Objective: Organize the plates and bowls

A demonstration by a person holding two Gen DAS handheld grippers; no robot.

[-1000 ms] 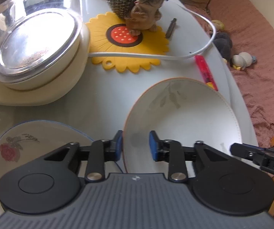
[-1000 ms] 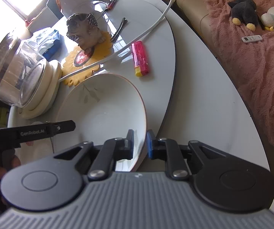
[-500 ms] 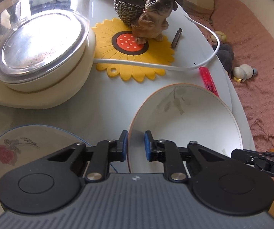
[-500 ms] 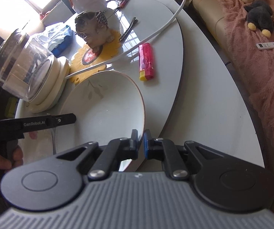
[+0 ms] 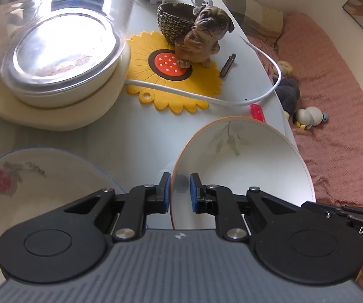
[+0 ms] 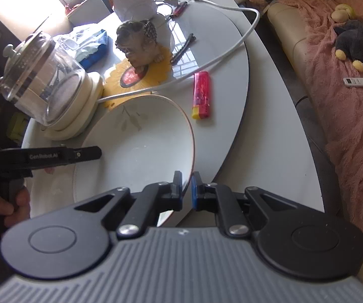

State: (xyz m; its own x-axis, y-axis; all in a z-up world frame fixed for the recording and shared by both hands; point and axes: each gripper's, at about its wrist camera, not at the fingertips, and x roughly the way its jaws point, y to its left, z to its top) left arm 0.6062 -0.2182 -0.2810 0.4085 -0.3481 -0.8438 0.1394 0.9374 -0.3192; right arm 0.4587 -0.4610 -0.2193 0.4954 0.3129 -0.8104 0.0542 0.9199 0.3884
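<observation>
Leaf plate (image 5: 244, 166) sits on the white table (image 5: 141, 141), held at both sides. Left gripper (image 5: 180, 192) straddles its left rim; jaws have just been closing, one pad outside, one inside the rim, clamp looks on. Right gripper (image 6: 186, 189) pinched tight on the opposite rim. Rose plate (image 5: 29, 189) lies just left of the leaf plate, under the left gripper. Likely move: carry the leaf plate leftward onto it; left hand nearer.
</observation>
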